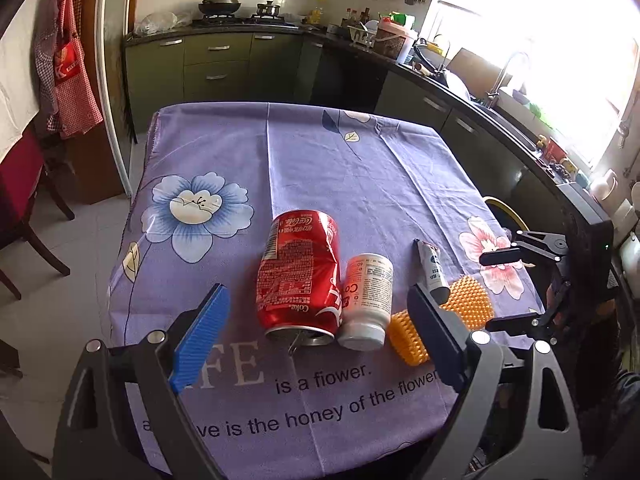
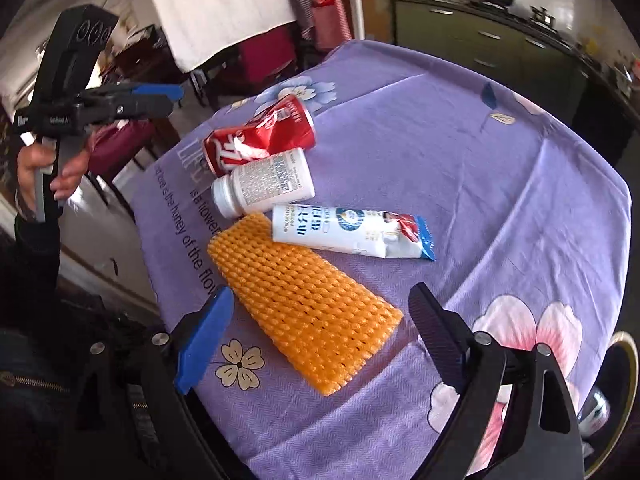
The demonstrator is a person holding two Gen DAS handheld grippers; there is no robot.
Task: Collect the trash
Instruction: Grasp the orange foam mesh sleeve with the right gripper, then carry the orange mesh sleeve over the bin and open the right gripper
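- In the left wrist view, our left tongs (image 1: pixel 316 316) gape wide above the near edge of the bench (image 1: pixel 360 168), which wears a purple flowered cloth; nothing sits between the pads.
- Just ahead of them lies a dented red can (image 1: pixel 298 276) on its side, open end toward us.
- Touching the can's right flank lies a white bottle (image 1: pixel 366 300), cap toward us.
- Next comes an orange foam net (image 1: pixel 440 320), partly hidden behind the right-hand finger of the left tongs.
- A white tube (image 1: pixel 434 270) lies just beyond the net.
- At the right edge of that view we see our right tongs (image 1: pixel 508 288) side-on, jaws spread wide and empty, over the bench corner.
- In the right wrist view, the same tongs (image 2: pixel 320 328) hang open above the net (image 2: pixel 304 300), not touching it.
- Beyond the net lie the tube (image 2: pixel 344 232), the bottle (image 2: pixel 264 184) and the can (image 2: pixel 260 136), each beside the next.
- A bin rim (image 2: pixel 624 364) shows past the bench's right edge.
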